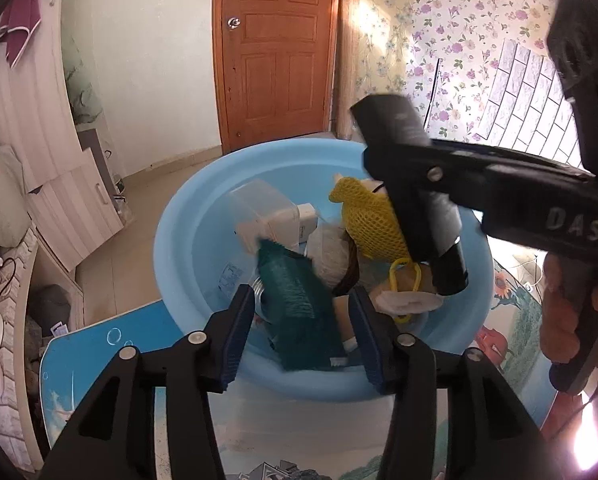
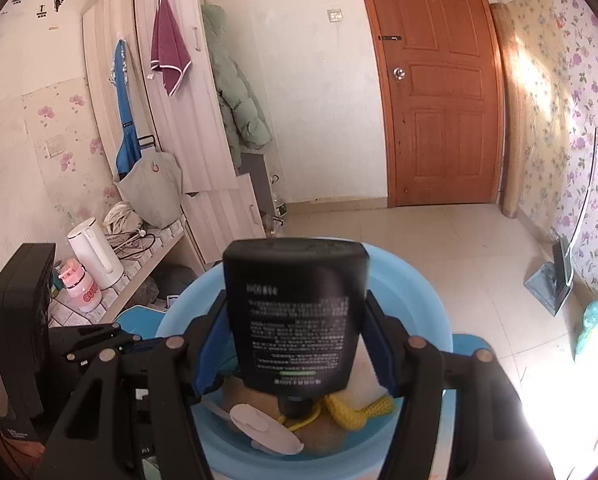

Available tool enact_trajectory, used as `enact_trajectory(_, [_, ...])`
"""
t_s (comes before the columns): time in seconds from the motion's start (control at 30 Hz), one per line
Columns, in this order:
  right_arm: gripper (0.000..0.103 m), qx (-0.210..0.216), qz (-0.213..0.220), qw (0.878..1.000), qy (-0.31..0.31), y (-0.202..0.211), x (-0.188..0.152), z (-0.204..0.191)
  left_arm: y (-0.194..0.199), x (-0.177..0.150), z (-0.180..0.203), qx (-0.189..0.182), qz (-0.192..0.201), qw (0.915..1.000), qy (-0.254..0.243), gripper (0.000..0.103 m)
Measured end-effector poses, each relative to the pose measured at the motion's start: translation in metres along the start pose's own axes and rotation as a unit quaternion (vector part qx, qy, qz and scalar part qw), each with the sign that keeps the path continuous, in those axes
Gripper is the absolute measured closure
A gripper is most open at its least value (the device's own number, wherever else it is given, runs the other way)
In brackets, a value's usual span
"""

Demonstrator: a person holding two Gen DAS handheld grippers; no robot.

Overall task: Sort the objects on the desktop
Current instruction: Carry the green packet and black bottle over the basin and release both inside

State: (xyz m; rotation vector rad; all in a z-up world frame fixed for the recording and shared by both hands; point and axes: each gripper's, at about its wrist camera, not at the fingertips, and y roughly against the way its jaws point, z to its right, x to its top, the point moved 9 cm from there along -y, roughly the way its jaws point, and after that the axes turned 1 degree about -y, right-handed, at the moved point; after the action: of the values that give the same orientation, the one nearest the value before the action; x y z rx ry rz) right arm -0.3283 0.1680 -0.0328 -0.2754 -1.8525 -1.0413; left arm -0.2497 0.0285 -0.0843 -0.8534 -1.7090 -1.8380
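Note:
A light blue basin (image 1: 187, 240) holds several objects: a clear plastic box (image 1: 259, 208), a yellow mesh pouch (image 1: 373, 222), a yellow ring (image 1: 405, 280) and a dark green tube (image 1: 299, 304). My left gripper (image 1: 299, 340) is open at the basin's near rim, with the green tube lying loose between its fingers. My right gripper (image 2: 295, 344) is shut on a black tube (image 2: 295, 312), cap down, over the basin (image 2: 411, 280). It also shows in the left wrist view (image 1: 415, 184).
The basin stands on a table with a blue picture cover (image 1: 111, 344). Beyond lie a tiled floor (image 2: 439, 232), a wooden door (image 2: 435, 80), a white wardrobe (image 2: 171, 100) and a side shelf with a white kettle (image 2: 95, 252).

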Motion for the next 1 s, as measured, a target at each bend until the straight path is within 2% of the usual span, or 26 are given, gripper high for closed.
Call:
enact_trajectory(0.03, [0.042, 0.000, -0.010, 1.000, 0.004, -0.006, -0.004, -0.001, 0.004, -0.001, 0.002, 0.000, 0.003, 1.0000, -0.005, 0.044])
enact_trajectory(0.1, [0.042, 0.008, -0.028, 1.000, 0.007, -0.015, -0.013, -0.005, 0.013, -0.004, 0.004, -0.003, 0.011, 0.9999, -0.010, 0.038])
enact_trajectory(0.37, [0.040, 0.014, -0.067, 0.998, -0.002, -0.024, -0.030, -0.016, 0.031, -0.007, 0.004, -0.004, 0.019, 0.9998, -0.004, 0.033])
enact_trajectory(0.67, [0.037, 0.001, -0.044, 0.999, 0.015, 0.013, -0.021, -0.026, 0.048, -0.016, 0.000, -0.003, 0.021, 0.9997, 0.014, 0.033])
enact_trajectory(1.0, [0.037, 0.000, -0.042, 0.999, 0.015, 0.034, -0.043, -0.038, 0.067, -0.044, -0.014, 0.001, 0.017, 0.9989, 0.044, 0.033])
